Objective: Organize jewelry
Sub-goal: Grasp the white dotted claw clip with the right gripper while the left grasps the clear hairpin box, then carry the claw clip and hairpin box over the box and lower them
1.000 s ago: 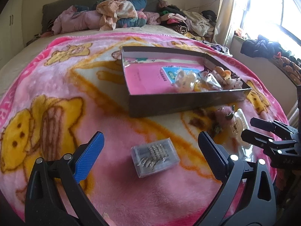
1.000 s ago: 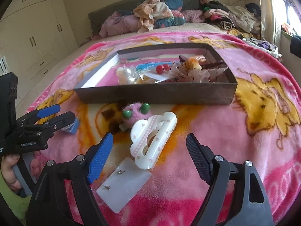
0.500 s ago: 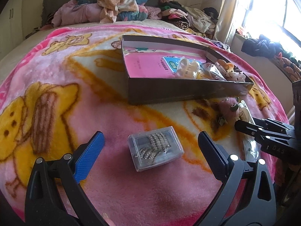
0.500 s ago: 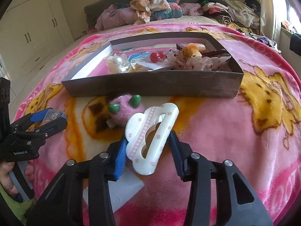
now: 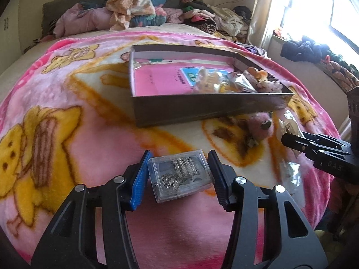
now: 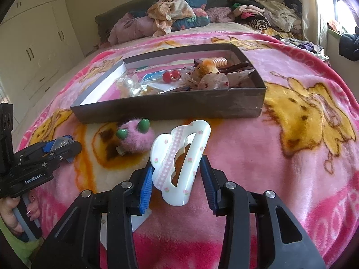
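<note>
Blanket (image 6: 258, 157) pink, yellow cartoon bears, orange outlines; box (image 6: 170, 107) dark grey outside, pink lining; hair claw (image 6: 179, 163) near box front white, pink gingham stripe, tiny rosebuds; fuzzy clip (image 6: 134, 139) beside it pink, green ears; clear case (image 5: 179, 174) holds silver sparkle.

Black plastic grippers (image 5: 178, 177), silver screws at the joints; one blue ribbed pad (image 5: 139, 181), one dark pad per pair. White "GenRobot.AI" lettering on the left gripper (image 6: 62, 146). Grey handle, painted nails, lime-green sleeve (image 6: 9, 244).
</note>
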A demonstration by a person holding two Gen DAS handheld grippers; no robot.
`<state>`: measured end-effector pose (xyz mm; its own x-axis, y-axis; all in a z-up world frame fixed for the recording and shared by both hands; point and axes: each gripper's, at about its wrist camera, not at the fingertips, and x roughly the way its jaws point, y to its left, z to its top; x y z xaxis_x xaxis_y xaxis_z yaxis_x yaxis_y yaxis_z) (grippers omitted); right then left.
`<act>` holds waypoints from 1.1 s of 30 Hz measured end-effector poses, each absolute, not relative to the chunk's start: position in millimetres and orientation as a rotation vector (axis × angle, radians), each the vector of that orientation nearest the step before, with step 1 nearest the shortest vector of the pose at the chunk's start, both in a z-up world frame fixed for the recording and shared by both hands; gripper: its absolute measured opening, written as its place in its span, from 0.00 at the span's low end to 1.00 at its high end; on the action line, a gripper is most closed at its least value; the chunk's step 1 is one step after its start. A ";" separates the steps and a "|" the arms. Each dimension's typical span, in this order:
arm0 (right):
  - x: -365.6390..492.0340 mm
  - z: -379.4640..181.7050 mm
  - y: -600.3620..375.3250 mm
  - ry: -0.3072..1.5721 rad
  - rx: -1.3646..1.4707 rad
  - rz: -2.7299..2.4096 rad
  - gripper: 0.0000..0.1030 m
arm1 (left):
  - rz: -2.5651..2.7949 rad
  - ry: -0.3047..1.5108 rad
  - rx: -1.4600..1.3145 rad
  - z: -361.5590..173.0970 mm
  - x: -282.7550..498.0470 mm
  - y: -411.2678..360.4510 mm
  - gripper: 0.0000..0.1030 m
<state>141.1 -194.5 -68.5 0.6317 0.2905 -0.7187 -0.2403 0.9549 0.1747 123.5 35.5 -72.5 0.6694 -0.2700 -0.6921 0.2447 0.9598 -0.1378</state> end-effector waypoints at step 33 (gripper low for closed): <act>135.8 -29.0 -215.4 0.734 0.056 0.278 0.37 | -0.394 0.678 -0.023 -28.0 151.3 -13.0 0.41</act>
